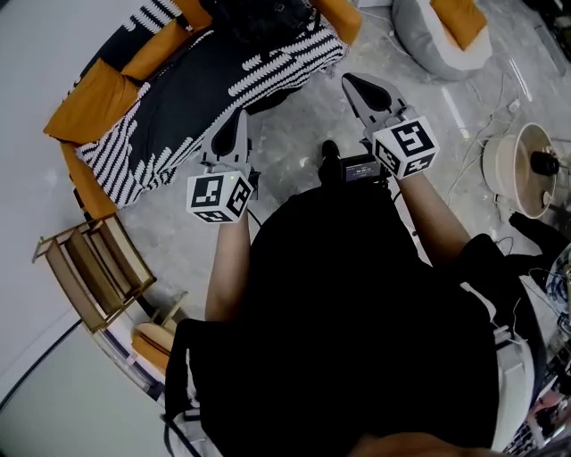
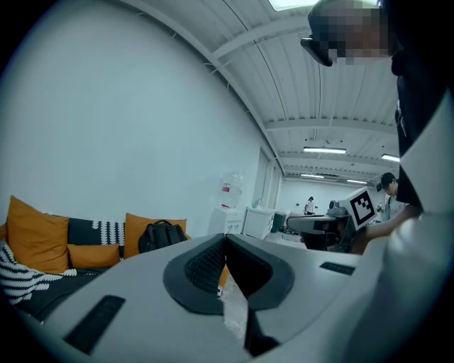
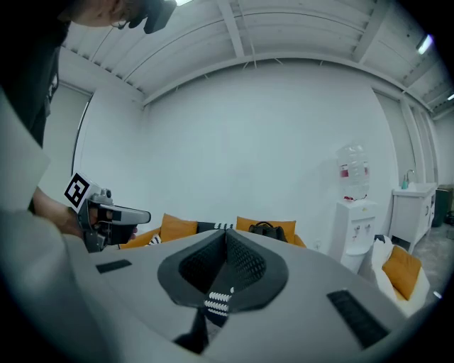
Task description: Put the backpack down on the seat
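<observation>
Black fabric backpack (image 1: 268, 16) is sitting upright on the orange-cushioned sofa (image 1: 89, 98), at the far end of its black-and-white patterned throw (image 1: 205, 89), well ahead of both grippers and touching neither. Left gripper (image 1: 235, 123) is pointing toward the sofa, jaws pressed together, empty. Right gripper (image 1: 359, 87) is pointing the same way alongside, jaws together, empty.

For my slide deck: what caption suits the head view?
Left gripper and right gripper, both shut and empty, point toward the sofa holding a black backpack.

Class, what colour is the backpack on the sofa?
The backpack is black; left gripper view.
</observation>
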Motion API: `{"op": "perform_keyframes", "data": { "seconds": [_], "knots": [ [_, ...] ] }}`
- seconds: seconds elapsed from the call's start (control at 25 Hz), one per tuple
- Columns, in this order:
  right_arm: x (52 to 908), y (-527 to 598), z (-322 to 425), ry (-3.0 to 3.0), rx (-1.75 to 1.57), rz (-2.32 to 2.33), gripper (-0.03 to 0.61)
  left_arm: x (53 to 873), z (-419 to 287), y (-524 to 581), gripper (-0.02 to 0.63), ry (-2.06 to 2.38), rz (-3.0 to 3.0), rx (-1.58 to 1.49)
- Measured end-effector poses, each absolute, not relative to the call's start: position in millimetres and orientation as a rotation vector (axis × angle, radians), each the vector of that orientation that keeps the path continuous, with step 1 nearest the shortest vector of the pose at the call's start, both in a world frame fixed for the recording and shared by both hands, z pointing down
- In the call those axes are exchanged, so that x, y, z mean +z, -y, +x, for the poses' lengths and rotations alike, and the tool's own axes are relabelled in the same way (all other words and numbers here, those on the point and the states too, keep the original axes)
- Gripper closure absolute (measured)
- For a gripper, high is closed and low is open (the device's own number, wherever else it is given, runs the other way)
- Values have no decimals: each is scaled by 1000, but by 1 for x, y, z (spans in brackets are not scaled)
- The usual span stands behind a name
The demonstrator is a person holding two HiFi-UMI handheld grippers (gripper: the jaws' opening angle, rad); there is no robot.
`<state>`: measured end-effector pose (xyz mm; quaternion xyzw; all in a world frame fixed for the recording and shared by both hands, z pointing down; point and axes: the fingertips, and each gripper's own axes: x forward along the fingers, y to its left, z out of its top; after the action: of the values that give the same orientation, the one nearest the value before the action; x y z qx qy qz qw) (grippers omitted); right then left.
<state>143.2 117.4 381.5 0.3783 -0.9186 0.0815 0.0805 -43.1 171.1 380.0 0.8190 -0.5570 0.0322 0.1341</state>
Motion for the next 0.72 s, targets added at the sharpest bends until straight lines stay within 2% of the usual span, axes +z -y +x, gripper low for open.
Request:
{"op": "perform_keyframes", "data": {
  "seconds": [0.36, 0.72],
  "knots": [
    [396, -206, 109, 2707, 285, 1126, 548, 396, -94, -273, 597, 1623, 2318, 78],
    [395, -245, 120, 2692, 303, 1150, 548, 408, -84, -307, 597, 1586, 2310, 51]
  ]
}}
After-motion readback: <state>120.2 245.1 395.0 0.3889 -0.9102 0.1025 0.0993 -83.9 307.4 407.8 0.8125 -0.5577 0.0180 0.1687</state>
